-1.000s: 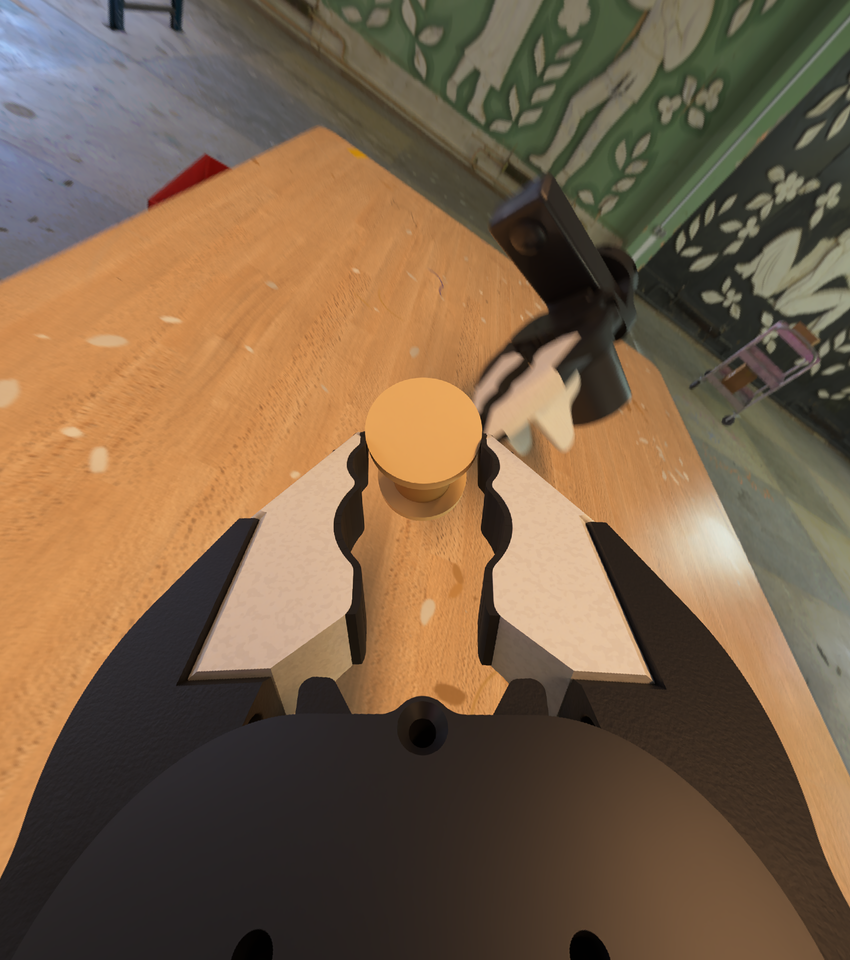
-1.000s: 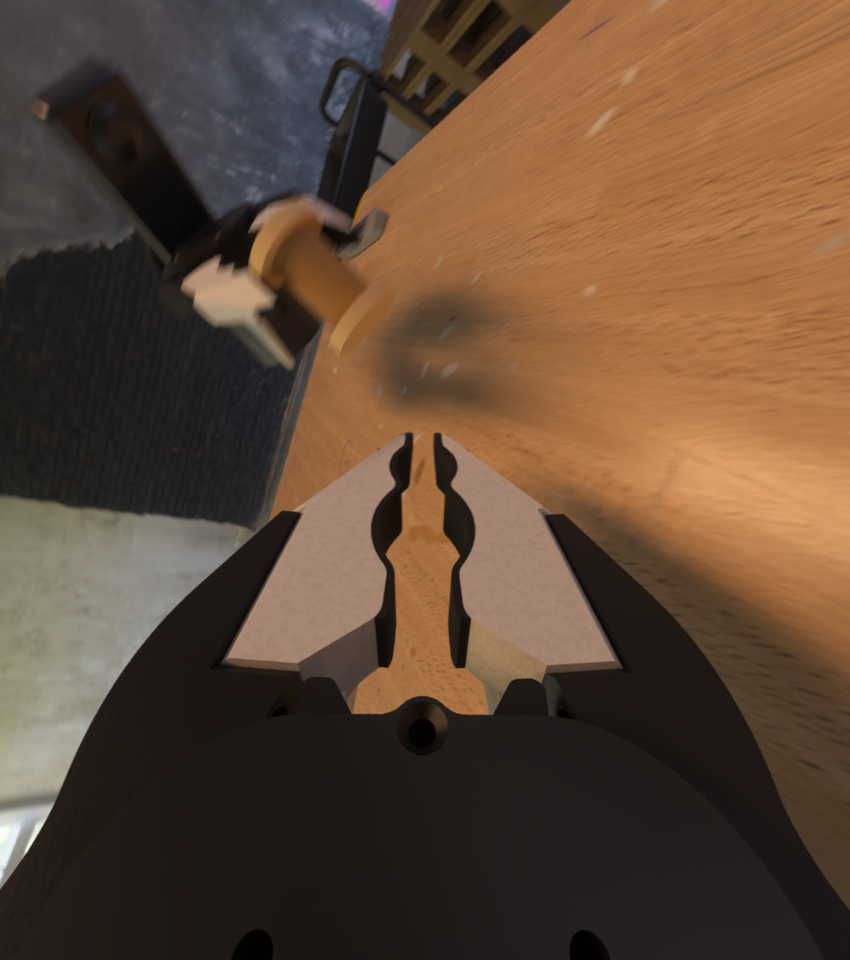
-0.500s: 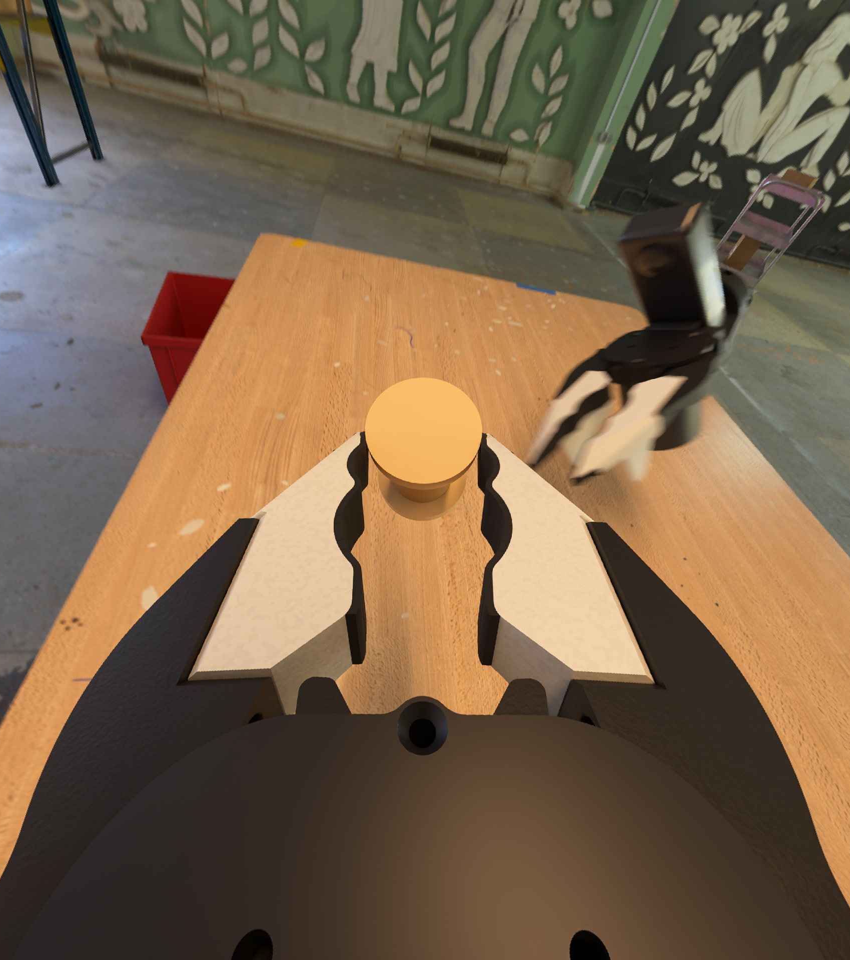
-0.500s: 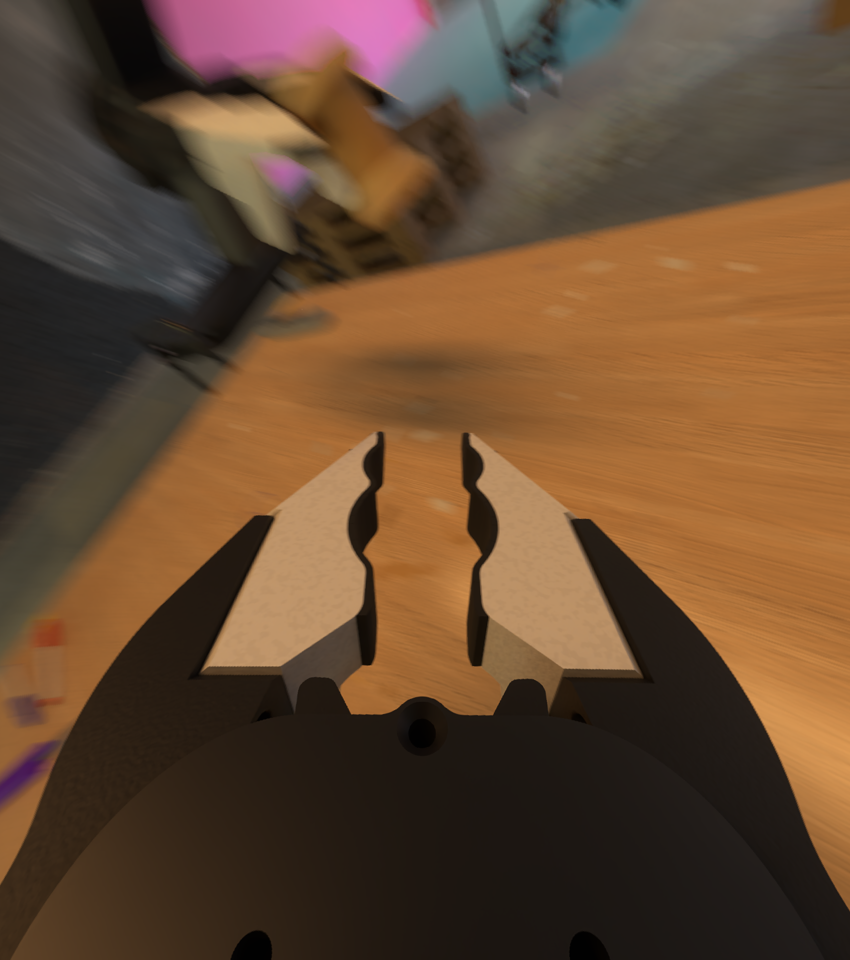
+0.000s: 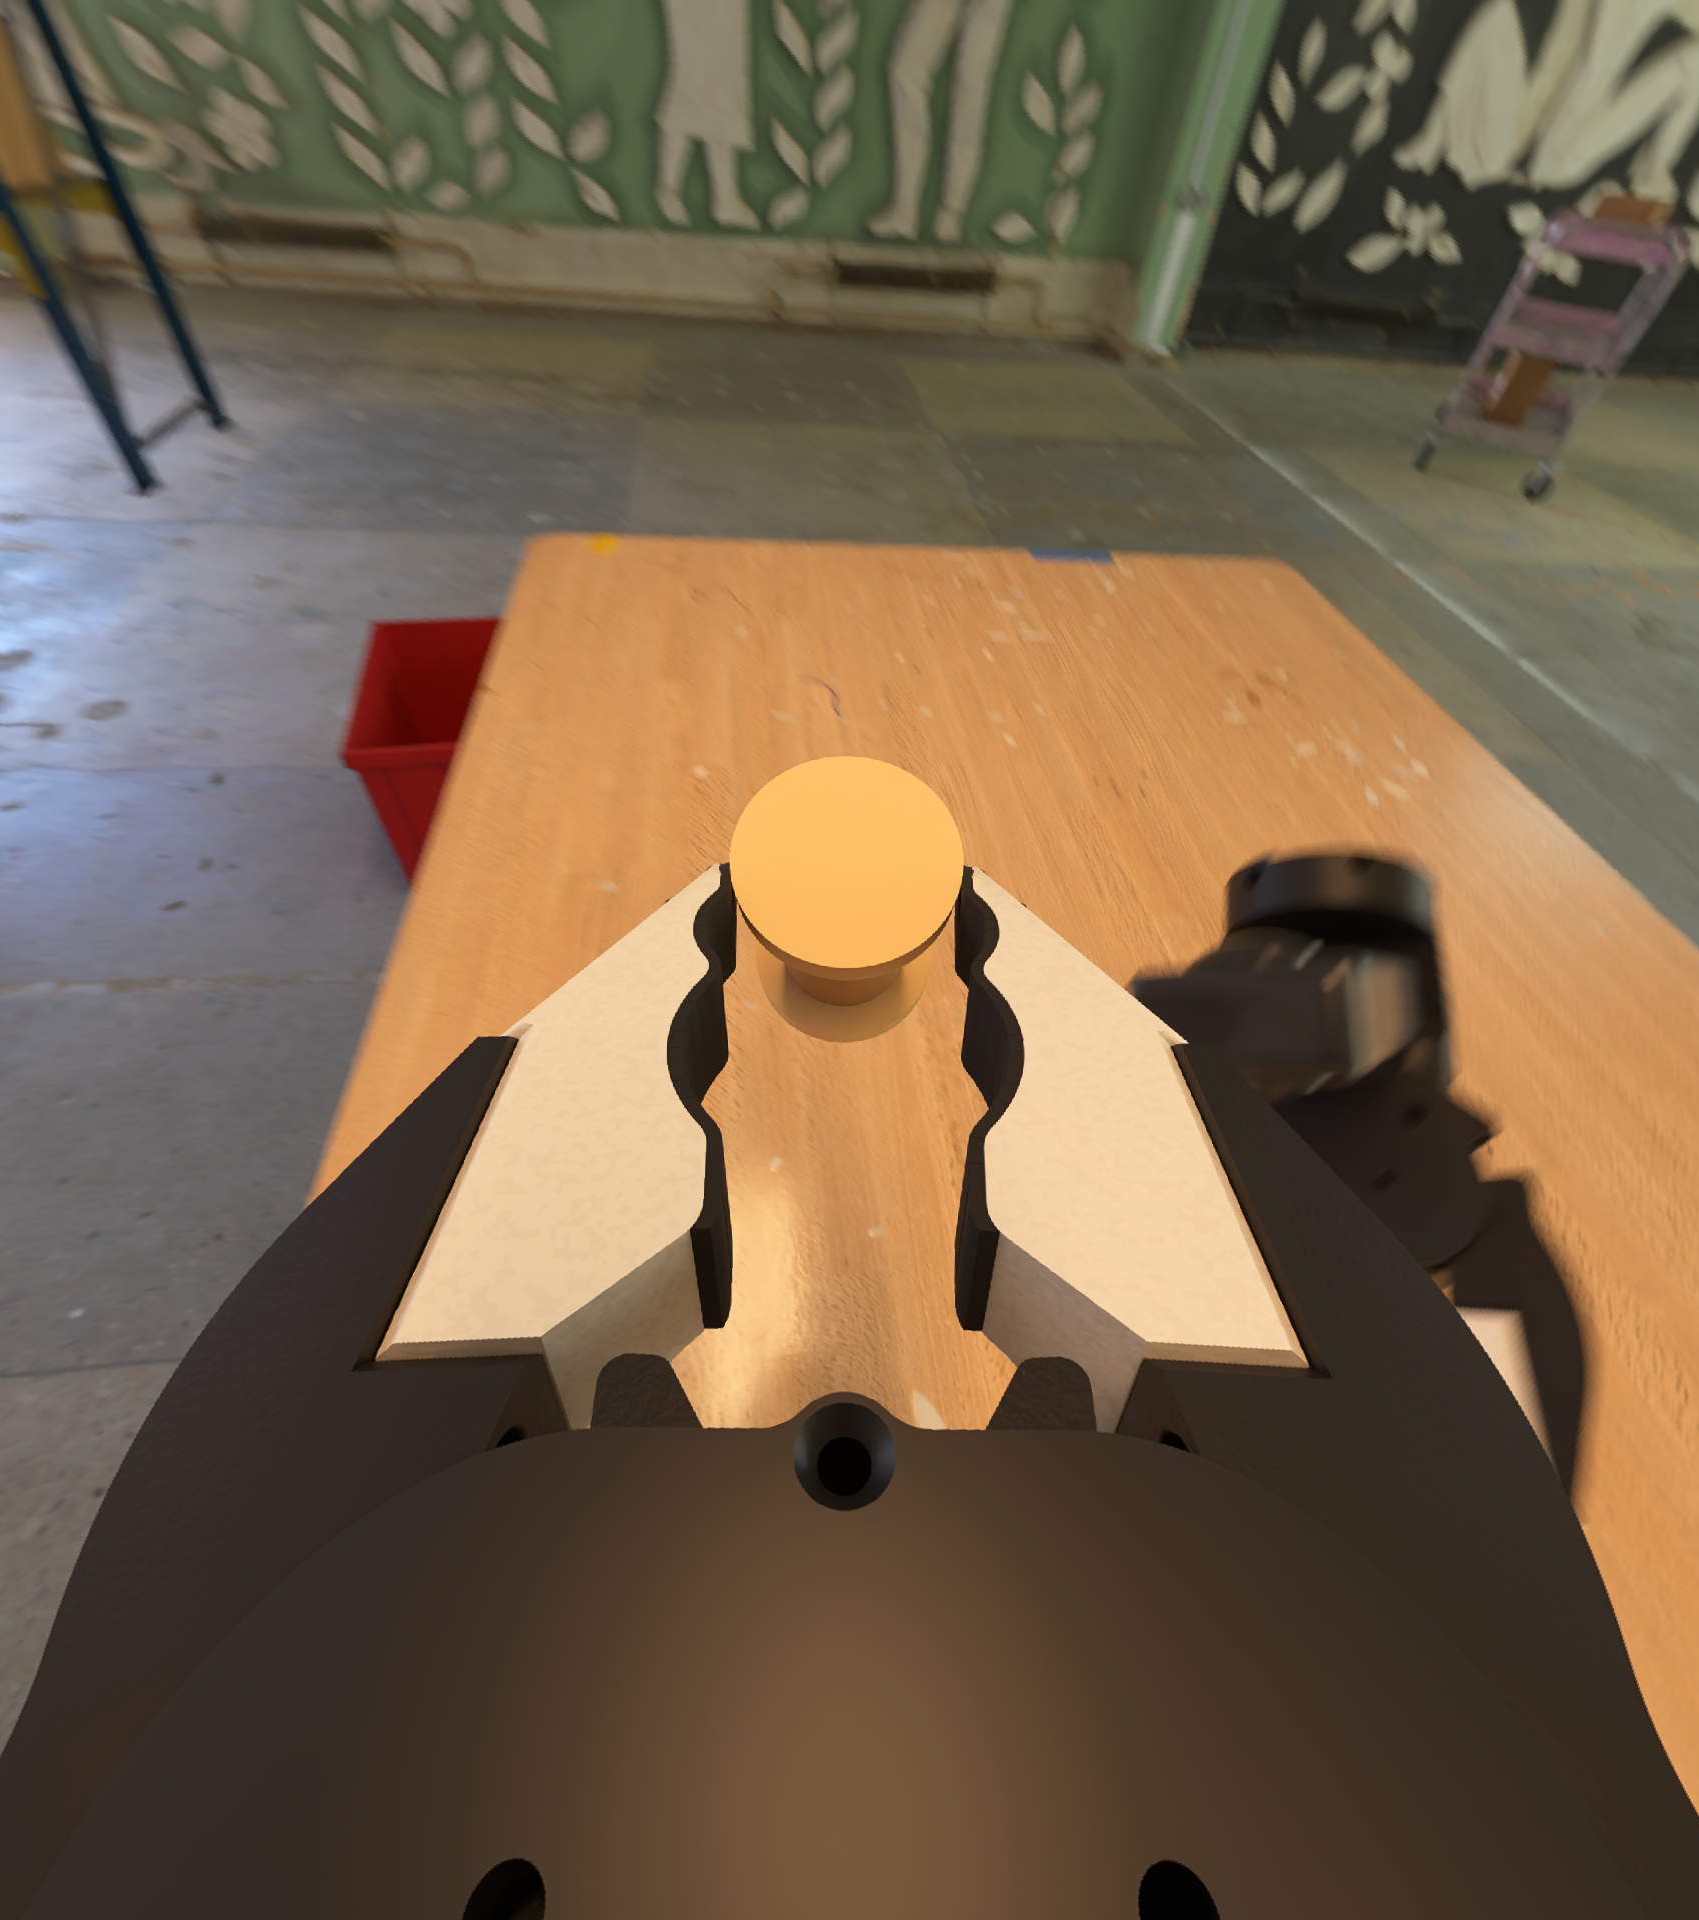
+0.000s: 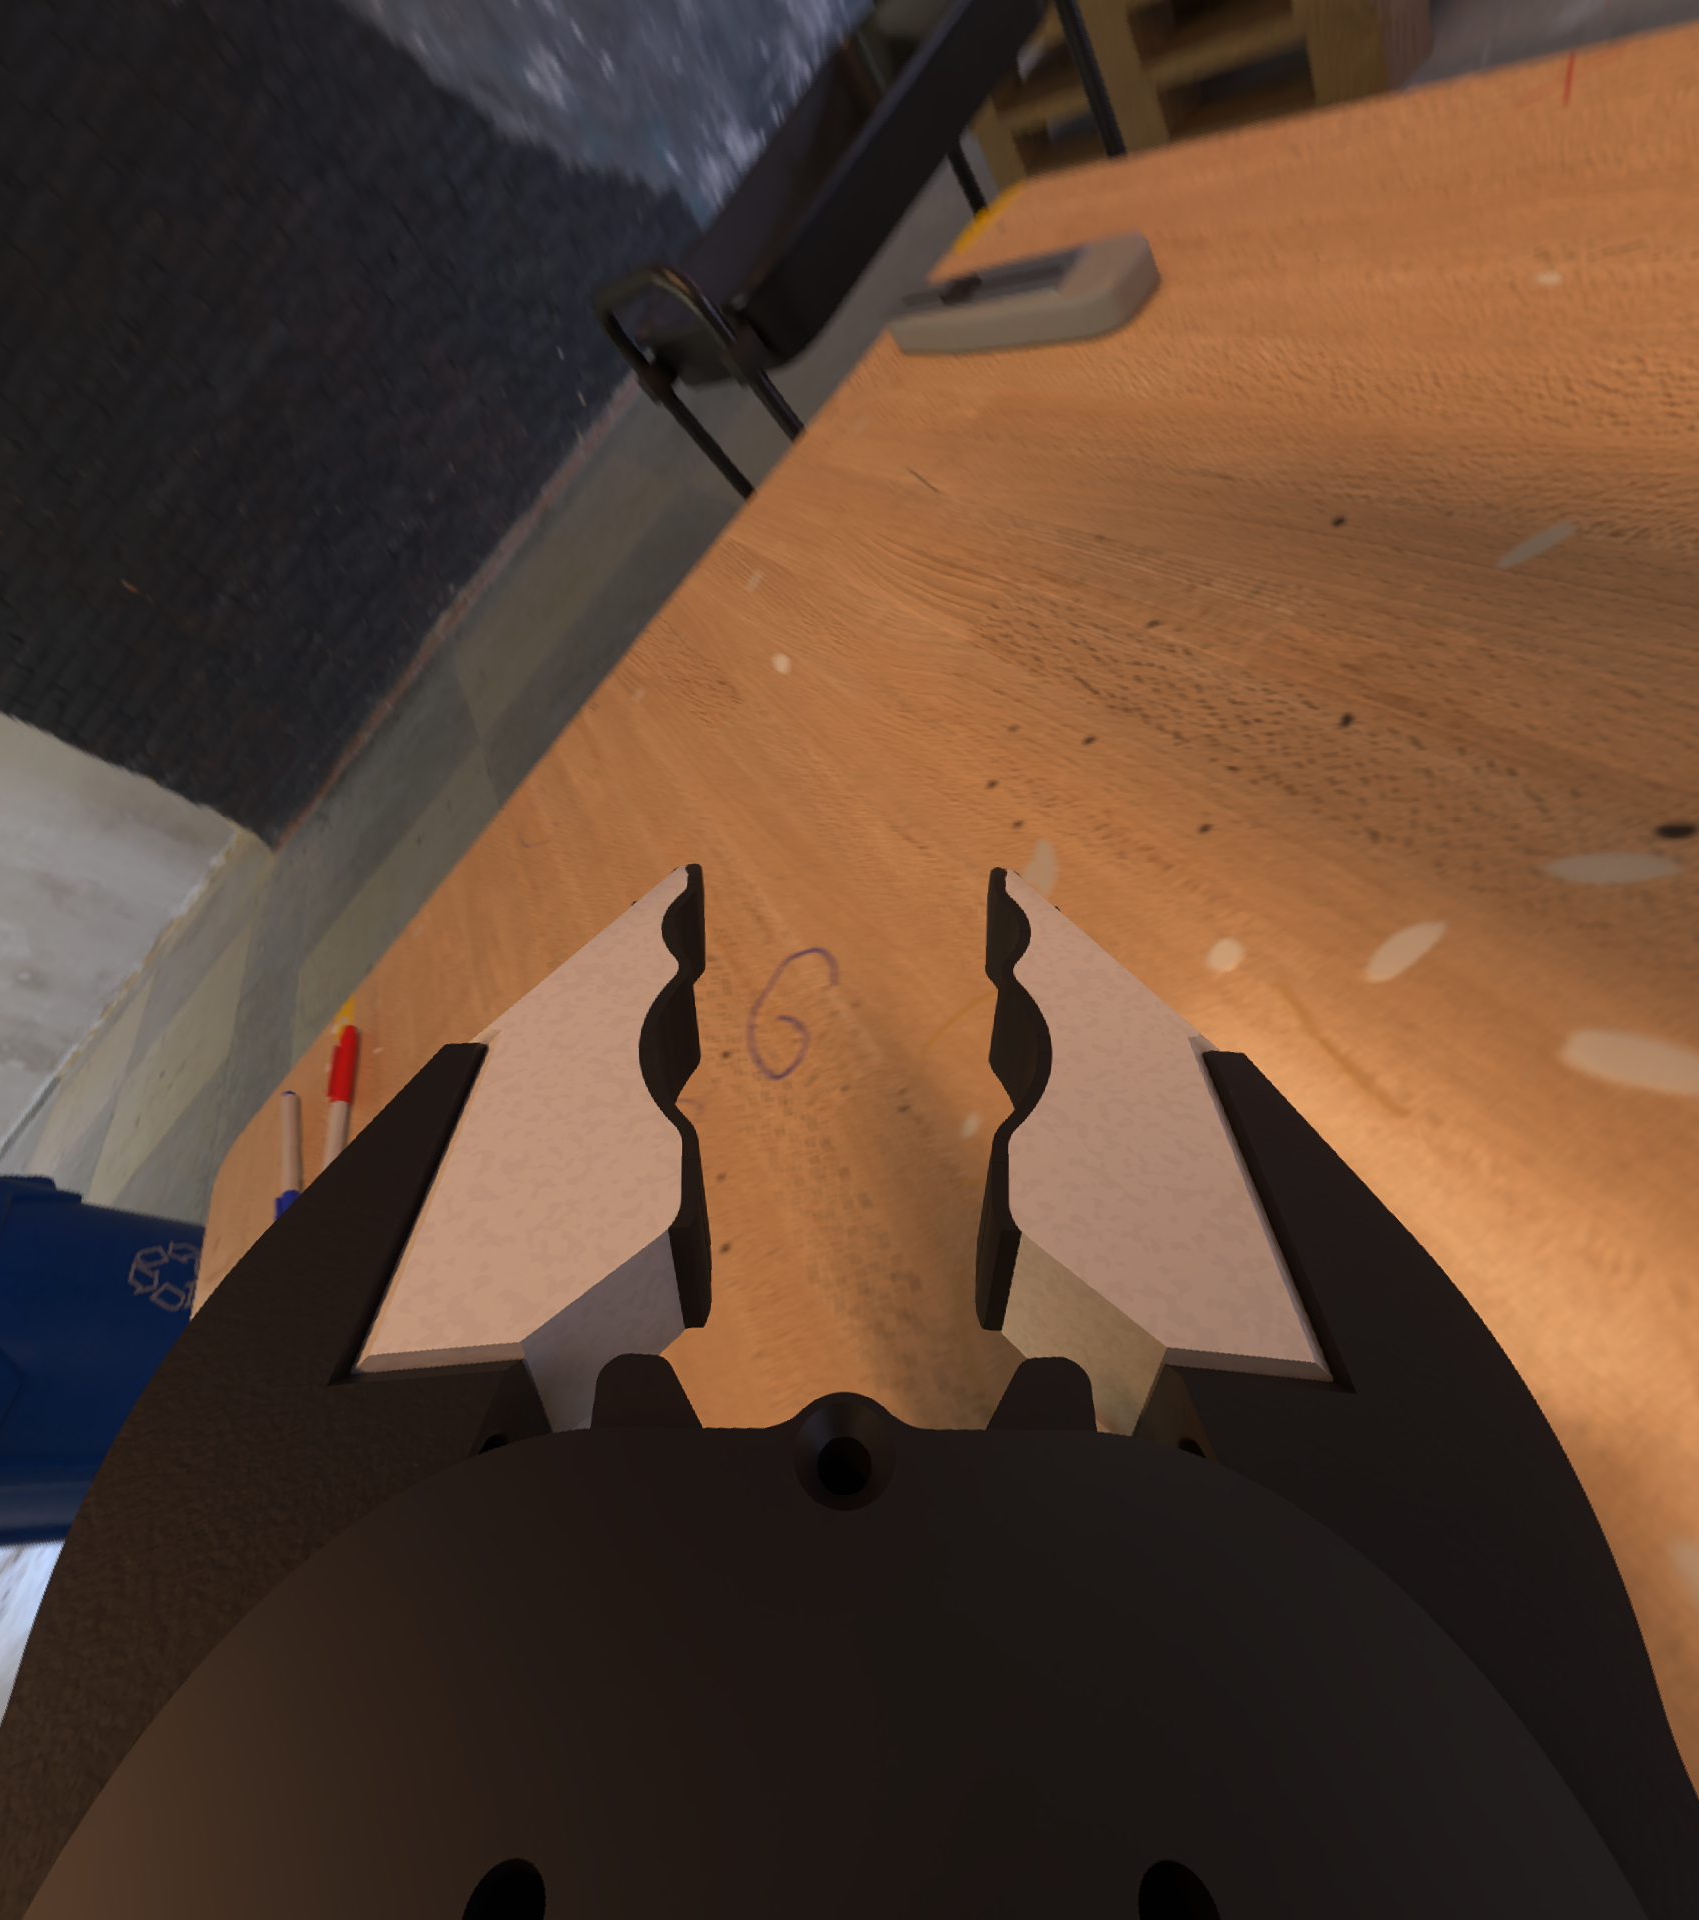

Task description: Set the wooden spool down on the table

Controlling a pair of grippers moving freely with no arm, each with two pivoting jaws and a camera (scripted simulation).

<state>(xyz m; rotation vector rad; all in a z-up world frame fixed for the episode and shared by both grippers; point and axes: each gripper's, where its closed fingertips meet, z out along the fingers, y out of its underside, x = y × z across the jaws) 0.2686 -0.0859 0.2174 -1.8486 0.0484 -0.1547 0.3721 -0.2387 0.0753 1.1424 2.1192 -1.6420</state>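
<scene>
The wooden spool (image 5: 845, 862) stands upright between the fingertips of my left gripper (image 5: 845, 896), which is shut on it by its round top flange. Its narrower stem and lower flange show beneath, above the wooden table (image 5: 1136, 727); I cannot tell whether it touches the surface. My right gripper (image 6: 845, 883) is open and empty, low over the table (image 6: 1344, 623) near its edge. In the left wrist view the right gripper's dark body (image 5: 1344, 1018) shows blurred, close on the right of my left fingers.
A red bin (image 5: 409, 717) sits on the floor by the table's left edge. A grey flat device (image 6: 1032, 296) lies near a far corner. Two pens (image 6: 336, 1101) lie at the table edge above a blue bin (image 6: 24, 1330). A black chair (image 6: 772, 281) stands beyond.
The right gripper has opened wider and swung down close to the right of my left gripper. The left view has turned to face the table's far end; the spool stays gripped.
</scene>
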